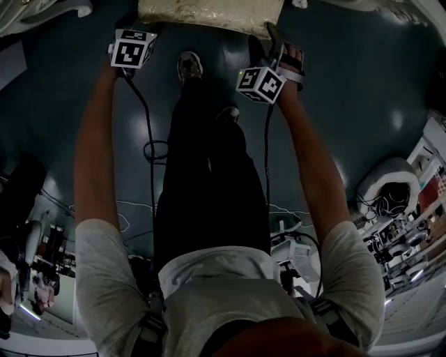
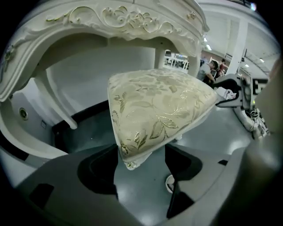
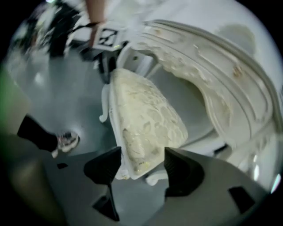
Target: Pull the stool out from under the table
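The stool (image 1: 209, 14) has a cream cushion with a gold leaf pattern and a white frame, and it shows at the top of the head view. In the left gripper view the stool (image 2: 154, 106) stands on the floor in front of the carved white table (image 2: 124, 20). My left gripper (image 2: 140, 170) is open, with one cushion corner between the jaws and a gap on its right side. My right gripper (image 3: 142, 165) is open around the other near corner of the stool (image 3: 146, 119), which almost fills the gap. Both grippers, left (image 1: 143, 29) and right (image 1: 274, 42), reach the stool's near edge.
The person's shoes (image 1: 189, 66) stand on the dark grey floor just behind the stool. Cables (image 1: 150, 150) trail across the floor between the arms. Cluttered equipment (image 1: 390, 188) lines the right side. The table's curved apron (image 3: 221, 79) arches over the kneehole beyond the stool.
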Demonstrator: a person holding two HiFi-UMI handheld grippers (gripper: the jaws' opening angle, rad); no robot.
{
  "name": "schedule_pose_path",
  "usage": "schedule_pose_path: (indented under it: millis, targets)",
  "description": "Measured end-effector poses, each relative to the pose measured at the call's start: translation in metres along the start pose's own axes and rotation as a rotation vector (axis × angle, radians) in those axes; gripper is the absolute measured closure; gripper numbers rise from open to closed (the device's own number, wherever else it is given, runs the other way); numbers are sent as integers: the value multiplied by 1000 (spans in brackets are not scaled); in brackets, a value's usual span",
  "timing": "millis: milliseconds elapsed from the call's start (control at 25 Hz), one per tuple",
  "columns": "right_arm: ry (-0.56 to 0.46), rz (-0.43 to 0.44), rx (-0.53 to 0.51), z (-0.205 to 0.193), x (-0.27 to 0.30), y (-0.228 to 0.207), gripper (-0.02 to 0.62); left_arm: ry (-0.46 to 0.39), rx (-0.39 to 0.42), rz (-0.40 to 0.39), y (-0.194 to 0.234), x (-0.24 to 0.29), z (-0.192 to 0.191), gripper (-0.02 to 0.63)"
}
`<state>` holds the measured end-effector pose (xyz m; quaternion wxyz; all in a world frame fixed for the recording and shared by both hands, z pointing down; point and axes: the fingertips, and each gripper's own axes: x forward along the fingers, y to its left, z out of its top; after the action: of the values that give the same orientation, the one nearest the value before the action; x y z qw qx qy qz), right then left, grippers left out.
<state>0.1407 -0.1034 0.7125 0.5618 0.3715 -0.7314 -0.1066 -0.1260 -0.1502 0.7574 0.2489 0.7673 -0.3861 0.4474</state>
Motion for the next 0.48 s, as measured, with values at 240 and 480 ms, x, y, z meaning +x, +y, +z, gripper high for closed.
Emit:
schedule_pose_path:
  millis: [240, 480]
  targets:
    - [150, 404, 880, -39, 18, 3, 245, 133, 138, 34, 5, 16, -7, 290]
    - [121, 560, 829, -29, 27, 18, 232, 130, 55, 0, 1, 15, -10, 291]
